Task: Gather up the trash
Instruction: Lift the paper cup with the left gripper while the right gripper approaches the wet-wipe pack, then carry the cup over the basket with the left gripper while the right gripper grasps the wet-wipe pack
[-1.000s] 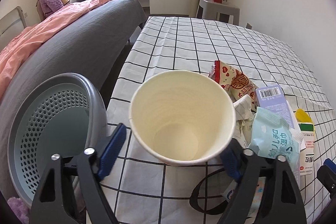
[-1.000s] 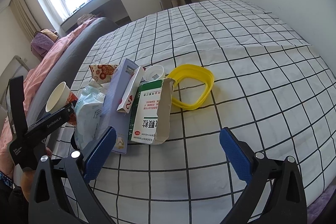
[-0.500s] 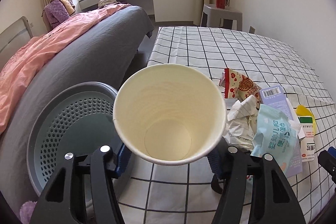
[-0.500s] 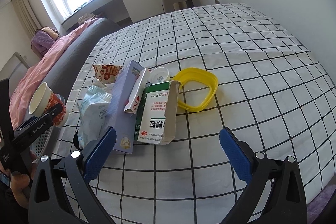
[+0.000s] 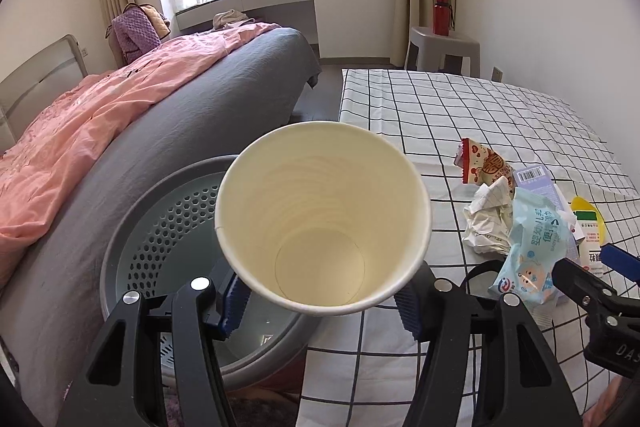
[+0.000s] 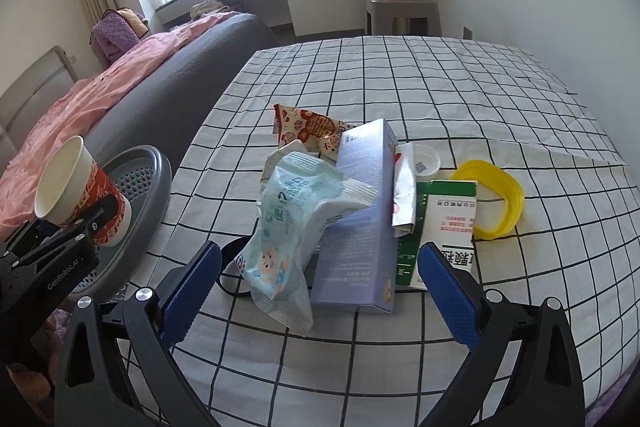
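- Since a second ago I have carried the paper cup (image 5: 323, 215) off the checked cloth (image 5: 472, 107); it now sits at the centre of the left view with the grey bin (image 5: 160, 223) behind and below it, where before the bin was at the lower left and the cup stood over the cloth
- My left gripper (image 5: 320, 301) has just closed in a little and its blue pads pinch the cup low on its sides, one pad each side; the cup's mouth tilts toward the camera and I see nothing inside it
- In the right view the cup (image 6: 80, 193) shows at the left edge, red print on its side, held over the bin's rim (image 6: 156, 187)
- My right gripper (image 6: 316, 287) has slid left toward the trash pile since the earlier frame; its fingers are spread wide and grip nothing, with the pile showing between them at the lower centre
- The pile lies in the middle of the right view: a pale blue wipes packet (image 6: 296, 223) in front, leaning on a lilac box (image 6: 360, 211), a green and white carton (image 6: 444, 227) just beside it to the right, a red patterned wrapper (image 6: 308, 131) behind
- A yellow ring (image 6: 496, 203) lies right of the carton, touching it
- A crumpled paper (image 5: 488, 215) shows at the right of the left view, beside the packet
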The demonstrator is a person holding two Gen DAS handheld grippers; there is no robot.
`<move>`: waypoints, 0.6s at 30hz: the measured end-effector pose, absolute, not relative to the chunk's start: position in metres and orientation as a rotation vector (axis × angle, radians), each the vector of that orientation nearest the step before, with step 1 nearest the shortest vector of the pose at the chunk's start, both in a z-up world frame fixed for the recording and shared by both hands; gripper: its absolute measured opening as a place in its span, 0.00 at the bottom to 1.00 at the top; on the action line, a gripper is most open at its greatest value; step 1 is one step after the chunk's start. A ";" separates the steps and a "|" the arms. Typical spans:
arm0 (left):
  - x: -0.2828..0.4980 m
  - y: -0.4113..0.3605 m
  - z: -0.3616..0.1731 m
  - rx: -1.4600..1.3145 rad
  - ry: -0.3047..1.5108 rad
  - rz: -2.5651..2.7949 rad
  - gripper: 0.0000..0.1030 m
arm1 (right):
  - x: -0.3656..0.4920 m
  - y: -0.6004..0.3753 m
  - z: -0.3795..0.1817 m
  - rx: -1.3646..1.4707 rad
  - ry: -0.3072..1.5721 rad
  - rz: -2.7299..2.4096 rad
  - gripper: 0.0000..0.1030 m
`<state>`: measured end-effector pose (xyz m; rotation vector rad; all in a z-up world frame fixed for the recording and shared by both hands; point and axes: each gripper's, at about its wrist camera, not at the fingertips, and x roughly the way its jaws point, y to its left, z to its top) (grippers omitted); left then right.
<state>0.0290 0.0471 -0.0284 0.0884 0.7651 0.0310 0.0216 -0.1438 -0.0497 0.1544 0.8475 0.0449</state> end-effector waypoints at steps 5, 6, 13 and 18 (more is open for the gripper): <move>0.026 0.063 -0.031 0.073 0.776 0.039 0.57 | 0.035 -0.128 -0.054 0.136 0.870 0.019 0.87; 0.025 0.066 -0.032 0.069 0.778 0.040 0.57 | 0.038 -0.125 -0.055 0.127 0.873 0.009 0.86; 0.022 0.087 -0.038 0.040 0.799 0.057 0.57 | 0.053 -0.106 -0.065 0.006 0.894 -0.084 0.70; 0.023 0.097 -0.040 0.023 0.807 0.065 0.57 | 0.055 -0.100 -0.070 -0.033 0.901 -0.093 0.47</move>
